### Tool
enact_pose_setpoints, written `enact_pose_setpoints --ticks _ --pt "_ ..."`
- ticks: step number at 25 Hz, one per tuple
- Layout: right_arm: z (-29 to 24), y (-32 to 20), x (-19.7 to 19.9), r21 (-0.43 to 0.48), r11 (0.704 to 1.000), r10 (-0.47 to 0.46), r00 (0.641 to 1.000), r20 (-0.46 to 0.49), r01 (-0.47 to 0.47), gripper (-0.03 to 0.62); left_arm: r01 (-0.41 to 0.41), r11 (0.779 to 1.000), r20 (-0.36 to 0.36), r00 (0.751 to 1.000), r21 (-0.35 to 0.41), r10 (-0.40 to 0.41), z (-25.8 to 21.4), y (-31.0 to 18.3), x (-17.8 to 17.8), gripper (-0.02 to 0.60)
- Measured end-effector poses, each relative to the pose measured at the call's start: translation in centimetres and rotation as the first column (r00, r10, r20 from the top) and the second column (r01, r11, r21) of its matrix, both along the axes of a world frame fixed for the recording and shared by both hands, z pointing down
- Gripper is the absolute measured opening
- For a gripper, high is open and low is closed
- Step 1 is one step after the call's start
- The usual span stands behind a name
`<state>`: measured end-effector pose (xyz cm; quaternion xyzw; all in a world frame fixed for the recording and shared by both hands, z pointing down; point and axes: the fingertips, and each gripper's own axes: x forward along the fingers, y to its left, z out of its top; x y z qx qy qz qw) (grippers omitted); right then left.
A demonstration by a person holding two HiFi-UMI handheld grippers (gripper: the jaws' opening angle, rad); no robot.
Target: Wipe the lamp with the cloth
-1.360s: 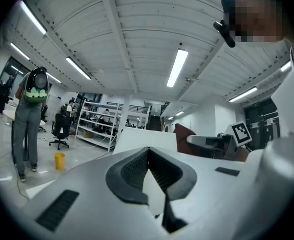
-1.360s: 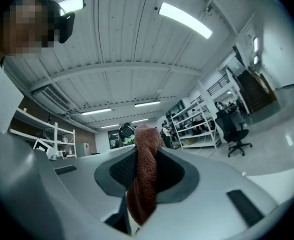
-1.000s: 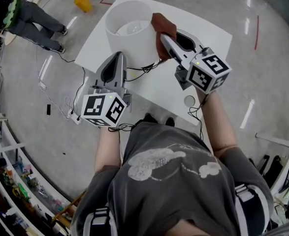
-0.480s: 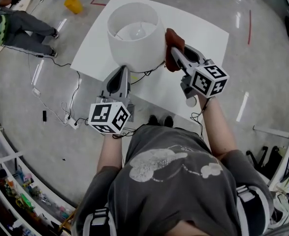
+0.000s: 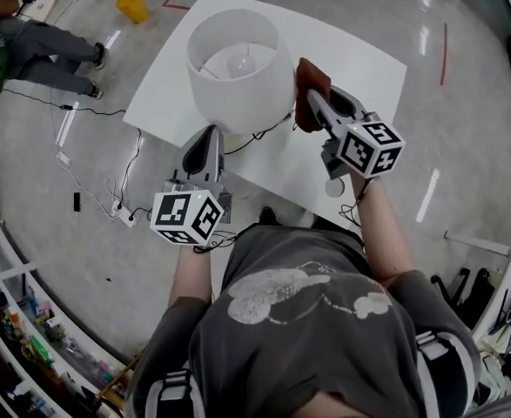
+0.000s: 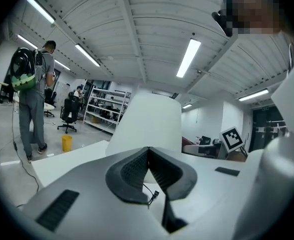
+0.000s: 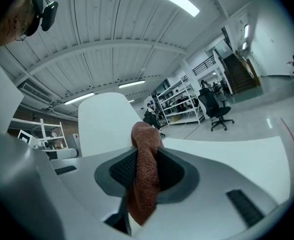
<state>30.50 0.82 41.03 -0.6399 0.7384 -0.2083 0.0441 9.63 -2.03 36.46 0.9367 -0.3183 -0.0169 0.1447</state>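
Rust-brown woven cloth (image 7: 145, 179), one piece, hangs pinched between the right gripper's (image 5: 314, 104) pads, apparently touching the single white drum-shaded lamp (image 5: 238, 72) on the white square table (image 5: 370, 59); only the left gripper view shows the left gripper's (image 6: 148, 151) jaws pressed together, empty.

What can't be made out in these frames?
- The lamp base: head view, the shade covers it; left gripper view, the left gripper blocks it with its own body.
- Whether the cloth touches the shade: too small in the head view; in the right gripper view the cloth overlaps it.
- Small round object at the edge of the table, head view: too small to identify.
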Motion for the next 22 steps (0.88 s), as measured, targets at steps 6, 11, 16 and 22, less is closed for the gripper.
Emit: enact_pose_setpoints --ticks 6,11,16,22 --pt "-5.1 -1.2 1.9 0.07 0.986 -0.153 0.988 -0.033 0.155 0.086 0.171 0.983 -0.044 0.985 0.069 -0.168 -4.6 1.5 1.3 0.008" --pt "-9.9 -2.7 2.2 0.167 0.949 -0.259 0.963 -0.073 0.268 0.086 0.25 0.962 -0.057 0.968 0.11 -0.245 -6.5 2.8 3.0 0.008" --pt "-11.3 -5.1 1.0 0.205 0.902 -0.359 0.924 -0.133 0.38 0.086 0.325 0.935 -0.057 0.946 0.139 -0.32 -7.0 2.9 4.6 0.008" --pt "-8.6 -5.8 1.3 0.181 0.891 -0.412 0.909 -0.063 0.416 0.086 0.372 0.919 -0.048 0.928 0.133 -0.369 -6.4 3.4 5.7 0.008"
